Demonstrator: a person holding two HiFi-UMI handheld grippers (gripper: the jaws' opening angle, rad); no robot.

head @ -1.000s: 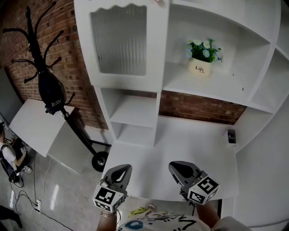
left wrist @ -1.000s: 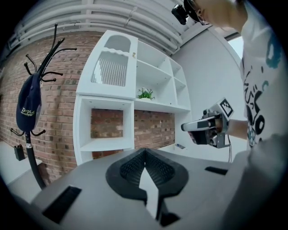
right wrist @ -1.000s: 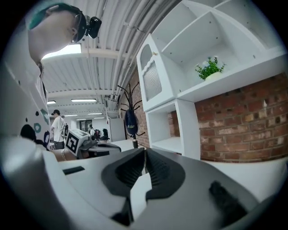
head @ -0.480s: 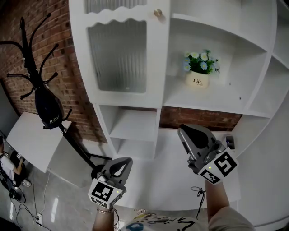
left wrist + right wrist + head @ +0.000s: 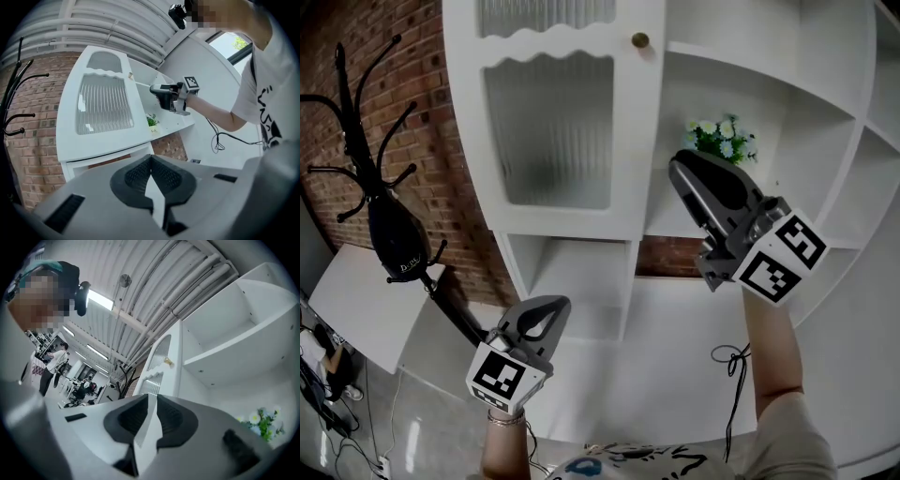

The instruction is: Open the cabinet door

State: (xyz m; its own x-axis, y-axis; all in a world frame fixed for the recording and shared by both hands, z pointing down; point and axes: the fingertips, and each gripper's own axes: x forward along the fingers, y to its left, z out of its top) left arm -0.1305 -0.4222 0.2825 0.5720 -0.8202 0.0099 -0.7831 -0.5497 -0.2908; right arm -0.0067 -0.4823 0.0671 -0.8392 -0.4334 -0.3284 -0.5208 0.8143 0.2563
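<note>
White cabinet door, ribbed glass pane, brass knob, stands shut.

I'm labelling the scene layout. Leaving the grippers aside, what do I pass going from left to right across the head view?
black coat rack → cabinet door with ribbed glass → door knob → potted plant on the open shelf

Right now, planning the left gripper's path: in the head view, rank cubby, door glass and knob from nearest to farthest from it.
From the left gripper:
1. Cubby, just beyond it, below the door.
2. Door glass, higher up.
3. Knob, top right of the door.
</note>
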